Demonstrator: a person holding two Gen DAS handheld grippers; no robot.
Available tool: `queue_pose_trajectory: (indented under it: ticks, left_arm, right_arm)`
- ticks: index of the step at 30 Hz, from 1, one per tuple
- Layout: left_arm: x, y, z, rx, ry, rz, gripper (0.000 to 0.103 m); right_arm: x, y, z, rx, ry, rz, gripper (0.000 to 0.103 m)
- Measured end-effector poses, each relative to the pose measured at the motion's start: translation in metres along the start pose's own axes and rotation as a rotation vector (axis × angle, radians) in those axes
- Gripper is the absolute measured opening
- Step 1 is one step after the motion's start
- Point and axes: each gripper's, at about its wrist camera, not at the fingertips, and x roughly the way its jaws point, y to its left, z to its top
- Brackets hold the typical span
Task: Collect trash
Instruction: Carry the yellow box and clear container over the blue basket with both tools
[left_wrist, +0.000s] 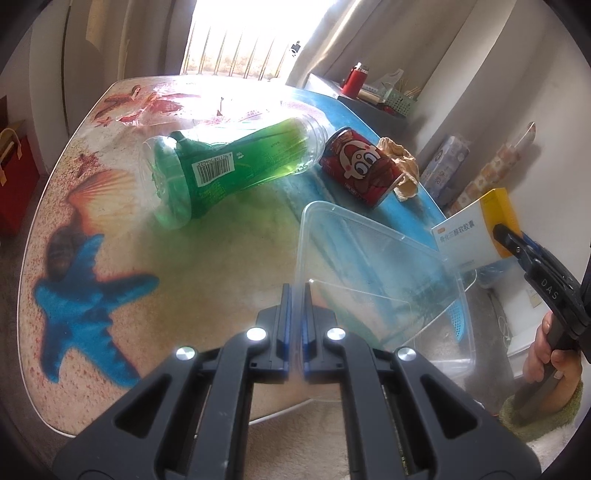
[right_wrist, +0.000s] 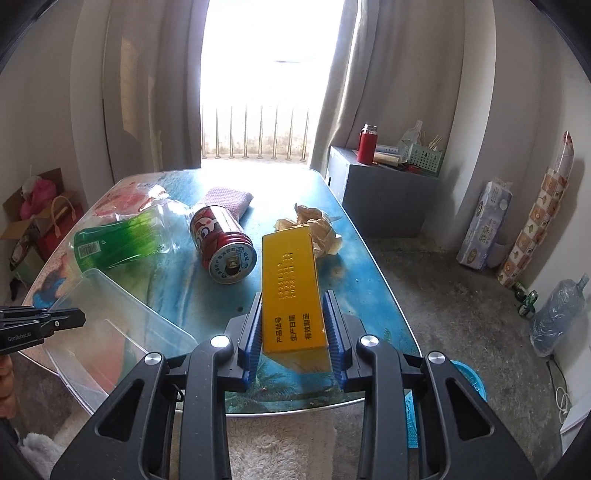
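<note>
Two grippers in view: right gripper (right_wrist: 294, 325) jaws clamp the yellow box (right_wrist: 291, 291) above the table (right_wrist: 369, 258); left gripper (left_wrist: 296, 295) jaws closed on the clear container (left_wrist: 388, 258) rim.

Home living room: beige curtains (right_wrist: 388, 92) at barred window (right_wrist: 255, 129), toilet-paper pack (right_wrist: 484, 229), water jug (right_wrist: 559, 314), beach-print tabletop (right_wrist: 369, 266).

The beach-print table (right_wrist: 373, 295) bears a green bottle (right_wrist: 122, 243), red can (right_wrist: 221, 247), crumpled paper (right_wrist: 317, 225) and clear tub (right_wrist: 110, 332).
</note>
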Motion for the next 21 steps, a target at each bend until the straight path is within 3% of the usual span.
queue_pose_trajectory:
  ticks: [6,10,15,21]
  left_arm:
    - [-0.013,-0.029,0.012,0.067,-0.047,-0.01,0.003]
    - [-0.012,-0.063,0.026,0.144,-0.067,-0.048,0.003]
    - [0.002,-0.131,0.047,0.285,-0.093,-0.114,0.003]
    - [0.048,-0.245,0.07,0.522,-0.097,-0.144,0.003]
  right_arm:
    - [-0.02,-0.036,-0.006,0.107,-0.03,0.008,0.031]
    - [-0.041,-0.071,-0.014,0.181,-0.067,-0.039,0.031]
    - [-0.066,-0.131,-0.031,0.284,-0.089,-0.164,0.031]
    - [-0.072,-0.215,-0.063,0.42,-0.047,-0.306,0.031]
